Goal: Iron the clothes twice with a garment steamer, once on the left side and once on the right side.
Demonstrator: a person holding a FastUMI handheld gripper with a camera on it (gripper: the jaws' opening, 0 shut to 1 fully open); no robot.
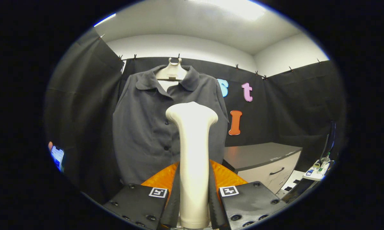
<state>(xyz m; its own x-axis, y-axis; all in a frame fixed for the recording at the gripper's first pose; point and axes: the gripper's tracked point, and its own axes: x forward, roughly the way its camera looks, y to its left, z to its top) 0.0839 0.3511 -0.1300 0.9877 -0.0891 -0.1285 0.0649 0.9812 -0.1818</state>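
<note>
The hand-held gripper (194, 204) was clenched on the garment steamer (193, 159), its two black fingers (174, 195) pressing the cream handle from either side. The steamer stood upright between them, its long handle rising from between the fingers and widening into a rounded head at the top. Orange padding (225, 177) of the gripper showed behind the handle on both sides.

Beyond the steamer hung the dark grey shirt (141, 127), buttoned down its front and facing the gripper. It hung from a pale hanger (172, 72) hooked at the top of the black cloth wall. The steamer's head overlapped the shirt's button line at about chest height, slightly toward the shirt's right-hand half as seen from the gripper; whether the head touched the fabric could not be told. The shirt's collar lay open above the head.

To the right of the shirt, and lower, stood a cabinet (268, 166) with a dark grey top and a pale drawer front with a dark handle. Farther right, small items (318, 167) lay on a surface, too small to identify.
</note>
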